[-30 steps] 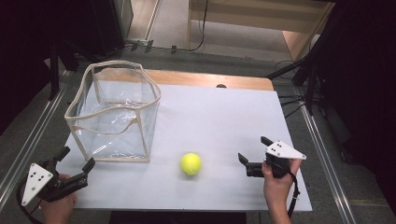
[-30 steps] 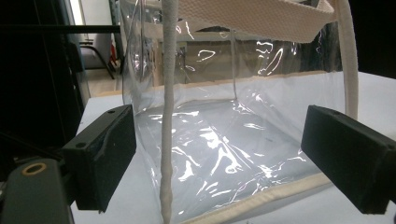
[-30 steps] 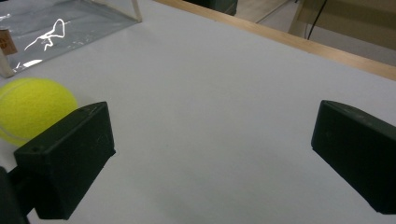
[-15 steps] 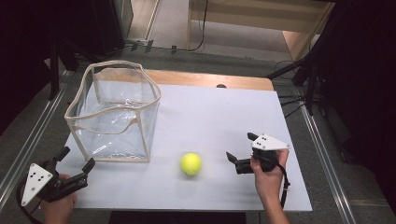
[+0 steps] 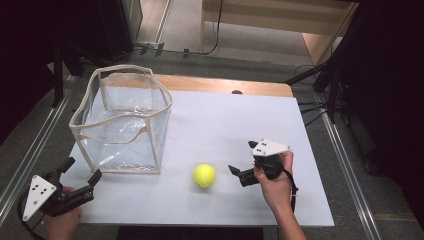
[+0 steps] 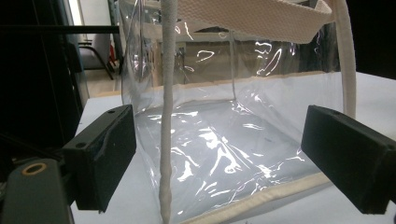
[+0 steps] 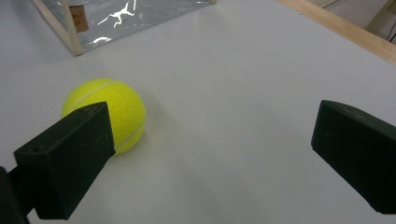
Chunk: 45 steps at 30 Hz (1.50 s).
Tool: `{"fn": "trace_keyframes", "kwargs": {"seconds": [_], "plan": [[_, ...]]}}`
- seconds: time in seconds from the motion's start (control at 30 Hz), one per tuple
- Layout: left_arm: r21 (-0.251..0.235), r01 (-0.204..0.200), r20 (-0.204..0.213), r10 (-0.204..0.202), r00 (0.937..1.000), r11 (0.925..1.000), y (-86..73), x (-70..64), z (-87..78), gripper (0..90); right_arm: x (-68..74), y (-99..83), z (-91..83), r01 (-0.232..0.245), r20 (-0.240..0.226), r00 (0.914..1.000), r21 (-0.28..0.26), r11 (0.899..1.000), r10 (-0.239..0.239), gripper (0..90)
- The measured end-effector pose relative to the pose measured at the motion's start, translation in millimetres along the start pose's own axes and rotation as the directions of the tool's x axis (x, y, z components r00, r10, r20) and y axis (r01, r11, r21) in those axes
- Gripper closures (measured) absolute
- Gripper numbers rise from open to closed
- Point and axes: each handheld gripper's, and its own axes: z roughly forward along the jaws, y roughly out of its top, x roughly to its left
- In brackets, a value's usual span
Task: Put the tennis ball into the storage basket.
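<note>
Right gripper (image 5: 241, 171) has jaws wide apart, holding nothing, pointing left at the tennis ball (image 5: 204, 175), which sits just beside the jaw tips, apart from them. Ball lies on the white worktop (image 5: 235, 125) near the front edge, about mid-width, close to the front right corner of the clear bag (image 5: 121, 120). Bag stands upright toward the worktop's left side, cream trim along its rim and seams.

Left gripper (image 5: 80, 175) is over the front left corner, jaws wide apart, empty, aimed at the bag's front left corner.

Compared with a second ago, right gripper has moved left toward the ball; half a second ago it was still a little farther off. Ball, bag and left gripper unchanged.

Right gripper view puts the ball (image 7: 106, 114) partly behind one jaw, off-centre in the gap, with a small tag on the bag's lower edge (image 7: 77, 18). Left gripper view shows the bag's corner seam (image 6: 166, 116) between the jaws.
</note>
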Motion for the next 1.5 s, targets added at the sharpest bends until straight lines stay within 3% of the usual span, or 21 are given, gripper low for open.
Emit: {"fn": "trace_keyframes", "kwargs": {"seconds": [0.47,0.9,1.13,1.5], "plan": [[0.000,-0.002,0.003,0.002,1.0000,1.0000,0.0,-0.1,0.0,10.4,13.7,10.4,19.0,0.057,-0.093,0.9943,0.055,0.997,-0.052,4.0],[0.001,-0.002,0.003,0.002,1.0000,1.0000,0.0,0.0,0.0,10.4,28.8,18.1,38.5,0.120,-0.185,0.9782,0.133,0.984,-0.094,4.0],[0.000,0.000,0.003,0.000,1.0000,1.0000,0.0,0.0,0.0,10.4,41.0,20.7,54.5,0.163,-0.222,0.9673,0.175,0.971,-0.122,4.0],[0.000,0.000,0.004,0.000,1.0000,1.0000,0.0,0.0,0.0,10.4,53.6,21.9,74.6,0.203,-0.254,0.9568,0.235,0.950,-0.142,4.1]]}}
